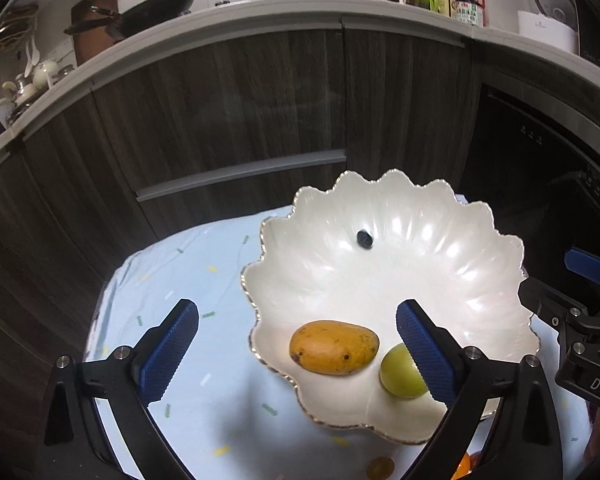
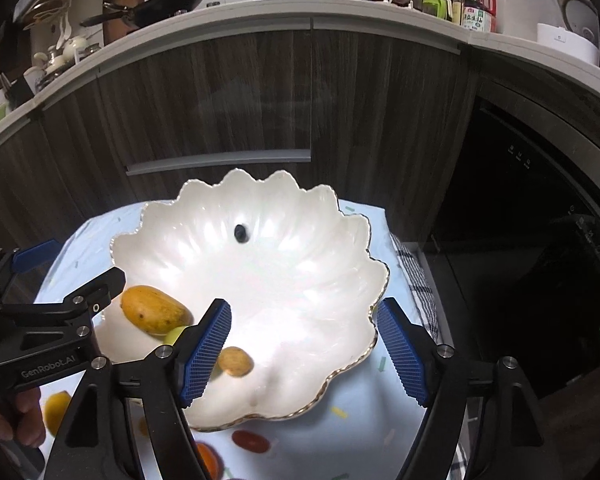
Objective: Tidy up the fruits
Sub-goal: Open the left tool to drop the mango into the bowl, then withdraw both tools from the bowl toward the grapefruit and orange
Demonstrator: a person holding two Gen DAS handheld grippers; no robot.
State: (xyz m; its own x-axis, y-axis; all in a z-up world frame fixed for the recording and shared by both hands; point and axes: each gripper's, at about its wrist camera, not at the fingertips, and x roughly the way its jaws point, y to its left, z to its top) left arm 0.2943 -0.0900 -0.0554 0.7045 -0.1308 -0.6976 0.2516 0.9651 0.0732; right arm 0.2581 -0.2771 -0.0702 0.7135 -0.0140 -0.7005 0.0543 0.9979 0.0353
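A white scalloped bowl (image 1: 420, 248) (image 2: 300, 260) with a gold rim sits on a light blue cloth. In it lie a yellow-orange mango (image 1: 334, 346) (image 2: 154, 310), a green round fruit (image 1: 400, 372) (image 2: 174, 335) beside it, and a small dark berry (image 1: 365, 239) (image 2: 241, 233) near the middle. A small tan fruit (image 2: 235, 361), slightly blurred, lies in the bowl by my right gripper's left finger. My left gripper (image 1: 300, 350) stands open above the mango, pads clear of it. My right gripper (image 2: 304, 354) is open over the bowl's near side with nothing between its pads.
Loose fruits lie on the cloth (image 1: 188, 264) in front of the bowl: an orange one (image 2: 58, 406), a red one (image 2: 251, 440) and another orange one (image 2: 208, 458). Dark wood cabinets (image 1: 220, 120) and a counter with bottles (image 1: 466, 8) stand behind. A checked towel (image 2: 420, 288) lies right of the bowl.
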